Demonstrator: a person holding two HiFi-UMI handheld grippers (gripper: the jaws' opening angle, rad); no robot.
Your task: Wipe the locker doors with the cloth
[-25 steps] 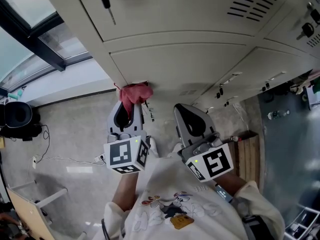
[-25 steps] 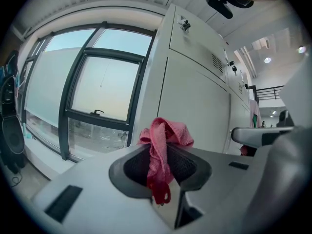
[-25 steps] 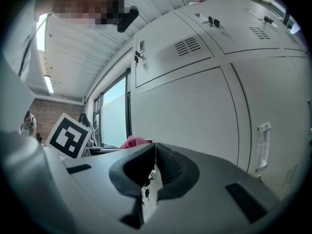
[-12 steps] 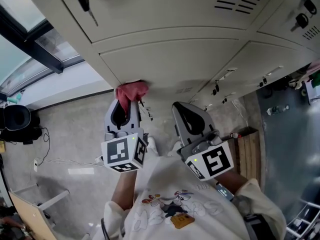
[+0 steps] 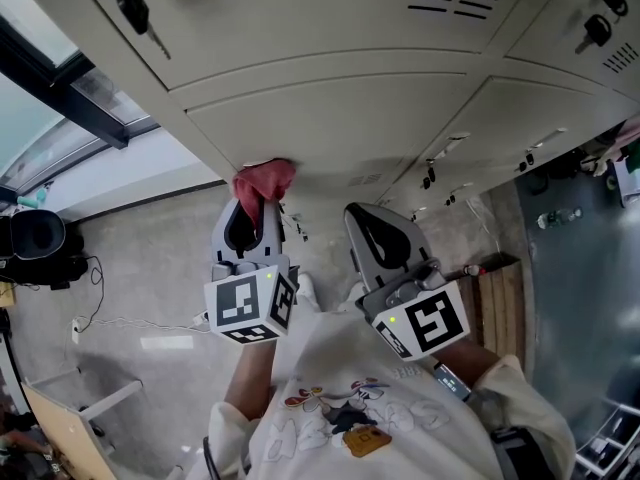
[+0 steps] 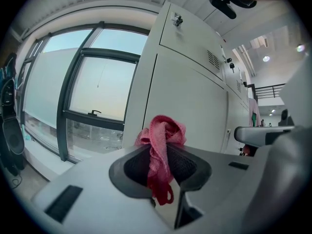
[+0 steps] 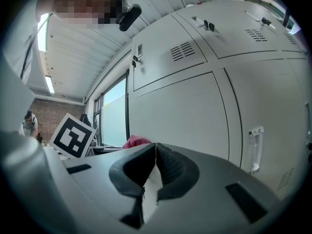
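Red cloth [image 6: 162, 145] is bunched between the jaws of the left gripper [image 5: 252, 213]. They pinch it at its middle, so a loose wad stands out ahead of the tips and a tail hangs down behind them. That wad is what would meet the metal, so the hard jaws need not touch the paint.

The left gripper holds the cloth at the lower left corner of the door [image 5: 350, 118], the bottom cream locker front, by the edge nearest the window [image 6: 92, 82]. I cannot tell whether the cloth presses on the door or stands just short of it; the head view suggests touching or nearly so.

To the right of the cloth, the right gripper [image 5: 375, 230] hangs below the door's middle and clear of its face. Its jaws are pressed together with nothing between them. I judge it is held there to be out of the wiping path, since one gripper is enough for the cloth.

Above the door, the upper door [image 5: 300, 8] has a key [image 5: 135, 10] dangling near its left edge, which a high stroke could snag.

A corner is a sensible place to begin a sweep. Most of the door seems yet to be wiped, though no trace on it shows either way.
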